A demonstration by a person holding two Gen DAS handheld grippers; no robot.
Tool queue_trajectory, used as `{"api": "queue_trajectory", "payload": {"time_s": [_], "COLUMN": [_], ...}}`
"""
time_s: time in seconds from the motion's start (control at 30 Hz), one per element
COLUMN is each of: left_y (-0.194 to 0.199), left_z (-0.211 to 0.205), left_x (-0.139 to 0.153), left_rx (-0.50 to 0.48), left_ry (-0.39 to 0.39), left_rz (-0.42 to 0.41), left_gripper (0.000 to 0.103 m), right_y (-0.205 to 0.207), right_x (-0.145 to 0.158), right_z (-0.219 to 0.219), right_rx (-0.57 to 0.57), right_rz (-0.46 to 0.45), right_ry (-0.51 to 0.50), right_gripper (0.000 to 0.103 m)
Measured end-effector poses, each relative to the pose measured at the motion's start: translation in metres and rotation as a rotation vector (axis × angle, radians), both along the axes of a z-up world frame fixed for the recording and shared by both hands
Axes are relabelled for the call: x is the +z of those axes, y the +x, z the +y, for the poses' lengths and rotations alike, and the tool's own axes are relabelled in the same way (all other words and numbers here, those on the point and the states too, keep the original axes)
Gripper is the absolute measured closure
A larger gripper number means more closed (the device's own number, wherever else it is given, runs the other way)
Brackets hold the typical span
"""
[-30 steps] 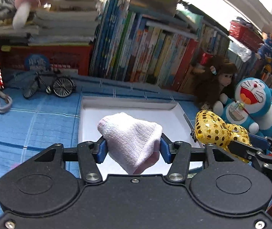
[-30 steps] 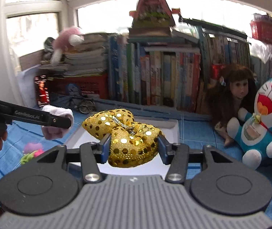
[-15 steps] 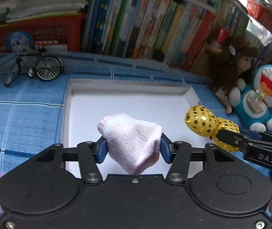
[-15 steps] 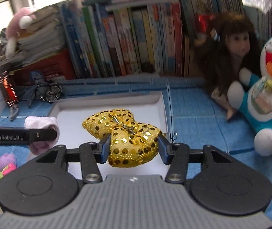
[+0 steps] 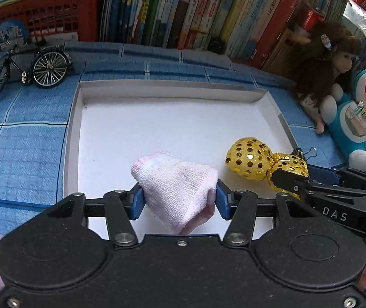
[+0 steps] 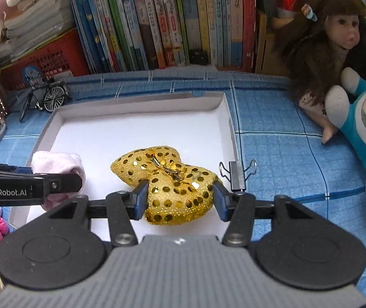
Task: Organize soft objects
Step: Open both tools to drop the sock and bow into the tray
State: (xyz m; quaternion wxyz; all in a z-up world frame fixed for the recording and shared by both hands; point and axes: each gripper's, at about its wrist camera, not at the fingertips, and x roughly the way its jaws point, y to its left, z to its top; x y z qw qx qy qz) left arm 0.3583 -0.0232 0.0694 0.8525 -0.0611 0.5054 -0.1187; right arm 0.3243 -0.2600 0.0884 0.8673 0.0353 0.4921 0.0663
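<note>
1. Pinching a pink knitted sock [image 5: 176,188] from both sides, the left gripper [image 5: 177,200] hangs over the near-left part of the white tray [image 5: 71,138], whose far half lies bare inside low raised walls.
2. Right gripper [image 6: 180,199] pads touch the gold sequined bow [image 6: 168,179], near the tray's right wall by a binder clip [image 6: 237,173].

Bright, even daylight; sharp focus; strong fisheye edge distortion.
</note>
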Motion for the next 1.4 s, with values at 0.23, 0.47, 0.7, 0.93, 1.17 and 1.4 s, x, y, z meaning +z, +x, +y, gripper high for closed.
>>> {"api": "queue_trajectory", "payload": {"time_s": [0.23, 0.47, 0.7, 0.93, 1.17, 1.4], "left_y": [0.004, 0.005, 0.002, -0.011, -0.027, -0.051], "left_z": [0.002, 0.002, 0.001, 0.001, 0.001, -0.004], "left_x": [-0.008, -0.010, -0.007, 0.007, 0.022, 0.043], "left_rx": [0.006, 0.010, 0.005, 0.003, 0.000, -0.020], "left_ry": [0.011, 0.009, 0.010, 0.013, 0.032, 0.049], "left_rz": [0.034, 0.045, 0.035, -0.005, -0.043, -0.113], "left_gripper": [0.051, 0.050, 0.040, 0.034, 0.032, 0.030], "right_y": [0.003, 0.003, 0.000, -0.008, -0.022, -0.040], "right_x": [-0.003, -0.004, -0.001, 0.005, 0.020, 0.038], "right_z": [0.002, 0.001, 0.000, 0.000, -0.001, 0.000], "right_rx": [0.005, 0.003, 0.006, 0.010, 0.011, 0.024], "right_rz": [0.020, 0.027, 0.026, 0.007, -0.029, -0.078], "right_ry": [-0.013, -0.017, -0.015, -0.014, -0.015, -0.023], "right_gripper": [0.042, 0.036, 0.028, 0.026, 0.026, 0.024]}}
